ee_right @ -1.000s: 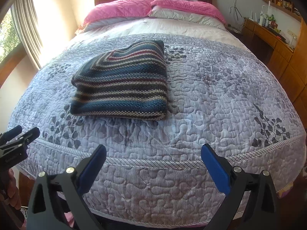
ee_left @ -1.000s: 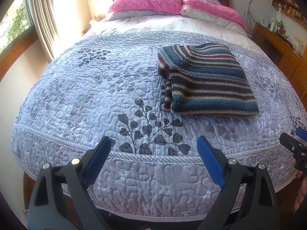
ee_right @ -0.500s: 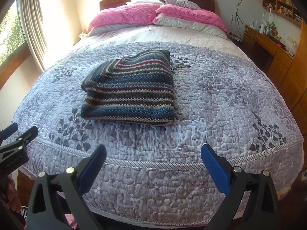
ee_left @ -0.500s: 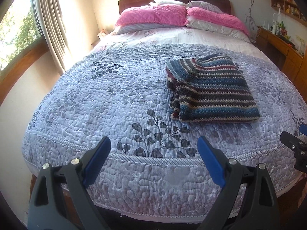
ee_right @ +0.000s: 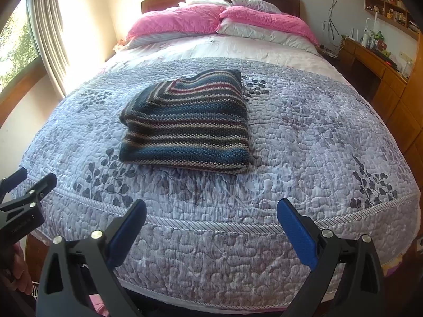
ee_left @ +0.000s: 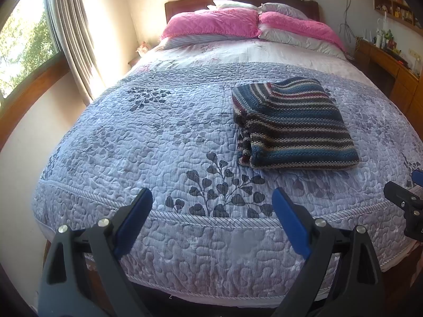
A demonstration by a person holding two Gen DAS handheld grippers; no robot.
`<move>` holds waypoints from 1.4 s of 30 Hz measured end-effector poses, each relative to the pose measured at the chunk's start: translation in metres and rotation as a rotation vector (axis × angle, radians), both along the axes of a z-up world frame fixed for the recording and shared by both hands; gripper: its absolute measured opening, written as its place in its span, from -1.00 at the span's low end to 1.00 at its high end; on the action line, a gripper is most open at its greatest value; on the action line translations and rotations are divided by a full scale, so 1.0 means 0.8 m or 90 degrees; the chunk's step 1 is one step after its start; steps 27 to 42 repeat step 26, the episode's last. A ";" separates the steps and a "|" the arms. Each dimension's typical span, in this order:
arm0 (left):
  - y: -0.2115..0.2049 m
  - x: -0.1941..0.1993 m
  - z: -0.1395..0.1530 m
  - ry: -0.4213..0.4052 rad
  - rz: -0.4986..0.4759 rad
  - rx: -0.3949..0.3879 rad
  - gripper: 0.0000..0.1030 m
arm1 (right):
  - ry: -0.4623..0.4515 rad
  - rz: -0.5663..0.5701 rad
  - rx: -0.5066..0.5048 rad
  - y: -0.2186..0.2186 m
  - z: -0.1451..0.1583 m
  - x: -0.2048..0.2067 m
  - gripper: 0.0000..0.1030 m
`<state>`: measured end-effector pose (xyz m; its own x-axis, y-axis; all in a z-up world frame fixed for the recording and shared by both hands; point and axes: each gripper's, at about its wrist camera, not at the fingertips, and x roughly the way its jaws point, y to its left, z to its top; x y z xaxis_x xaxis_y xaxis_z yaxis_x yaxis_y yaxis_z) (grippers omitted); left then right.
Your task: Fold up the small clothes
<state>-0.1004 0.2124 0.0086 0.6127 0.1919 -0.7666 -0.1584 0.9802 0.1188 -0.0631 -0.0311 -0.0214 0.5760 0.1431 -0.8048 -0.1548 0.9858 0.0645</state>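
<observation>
Left wrist view: the left claw [ee_left: 211, 222] hangs spread wide and empty beyond the foot edge of the bed, its blue pads touching nothing.
Right wrist view: the right claw [ee_right: 211, 227] is likewise spread wide and empty, off the same foot edge.
Garment: one striped blue, maroon and cream knitted sweater [ee_right: 185, 124], folded into a thick rectangle, lies on the grey-lilac quilted bedspread with dark leaf prints [ee_right: 304, 137], nearer the foot edge than the headboard, roughly mid-width.
Fold state: I judge the fold finished; on the left side the stacked layers [ee_left: 244, 142] show unevenly.
Risk, bundle: the loose knit layers could slump or slide open if a claw nudges that ragged side, since nothing pins them.
Risk, snag: a pad dragged across the open knit could catch a loop and pull the top layer askew.
Risk, bedspread: pressing on the soft quilt beside the bundle could tilt it.
Count, sweaters: one.
Count, claws: two.
Count, pink quilted pillows [ee_left: 211, 23]: two at the head end, pale ones behind and beneath.
</observation>
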 end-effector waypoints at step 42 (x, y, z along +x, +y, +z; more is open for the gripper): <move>0.002 -0.001 -0.003 0.001 0.001 0.005 0.77 | 0.008 -0.016 -0.020 -0.008 -0.006 0.005 0.92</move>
